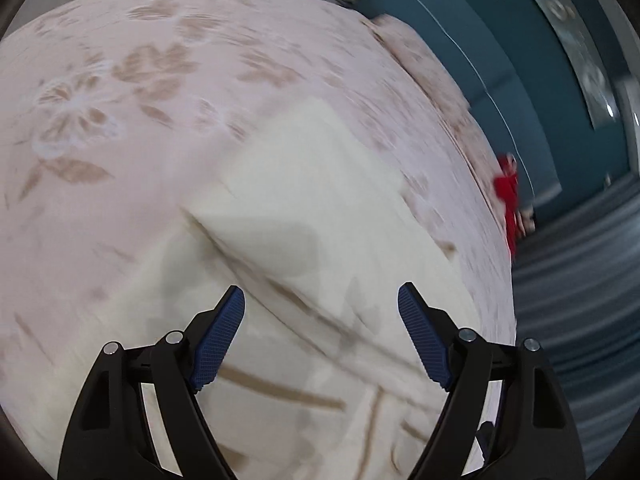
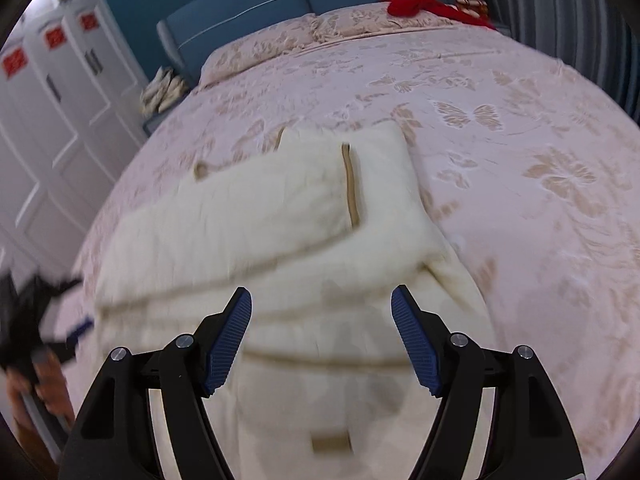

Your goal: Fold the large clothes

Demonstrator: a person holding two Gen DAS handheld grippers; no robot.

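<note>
Both the left gripper [image 1: 321,300] and right gripper [image 2: 321,302] stand spread, pinching nothing. The cream quilted garment [image 2: 280,216] with tan trim lies partly folded mid-frame on the pink floral bedspread [image 2: 520,140].

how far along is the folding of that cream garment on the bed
Done: the cream garment lies on the bedspread with a section already folded across it. In hand: nothing; the left gripper and right gripper are both open above it. Left: it looks long, so probably further folds.
</note>
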